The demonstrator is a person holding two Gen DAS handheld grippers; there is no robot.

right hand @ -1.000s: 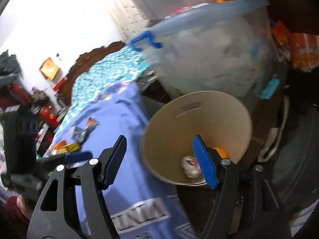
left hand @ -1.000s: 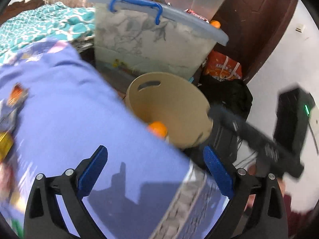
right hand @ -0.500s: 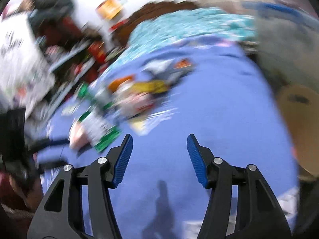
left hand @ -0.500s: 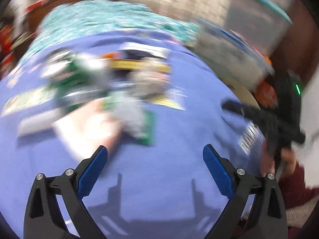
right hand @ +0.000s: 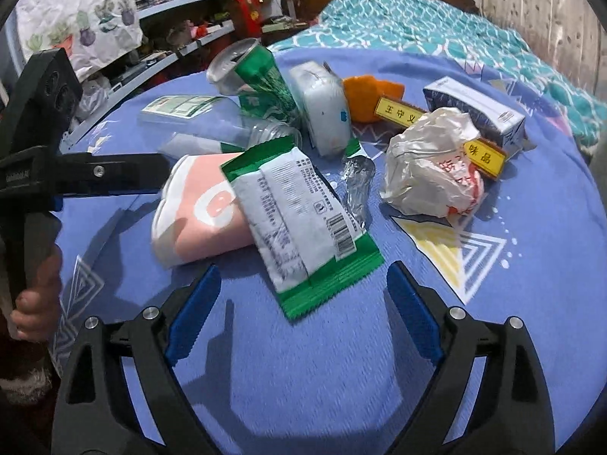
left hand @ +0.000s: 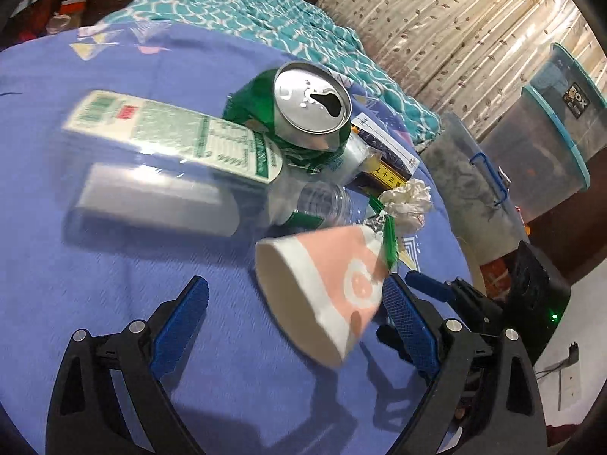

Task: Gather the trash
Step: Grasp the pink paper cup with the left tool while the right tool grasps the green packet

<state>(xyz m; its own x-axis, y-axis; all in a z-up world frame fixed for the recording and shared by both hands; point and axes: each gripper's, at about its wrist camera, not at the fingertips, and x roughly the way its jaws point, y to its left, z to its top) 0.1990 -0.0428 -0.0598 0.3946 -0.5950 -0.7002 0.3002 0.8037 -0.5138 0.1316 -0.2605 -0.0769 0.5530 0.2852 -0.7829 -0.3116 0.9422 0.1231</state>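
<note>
Both grippers, left gripper [left hand: 297, 324] and right gripper [right hand: 303, 311], hover empty with jaws spread, the right's having just widened. Judged step: picking the next piece from the litter on the blue bedsheet [right hand: 303, 379]. The green-edged foil wrapper [right hand: 303, 227] lies just ahead of the right gripper, overlapping the pink-and-white paper cup [left hand: 322, 292]; lowering and closing comes next.

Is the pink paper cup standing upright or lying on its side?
On its side. The pink paper cup lies on the blue bedsheet, its open mouth facing sideways, partly under the green wrapper.
</note>
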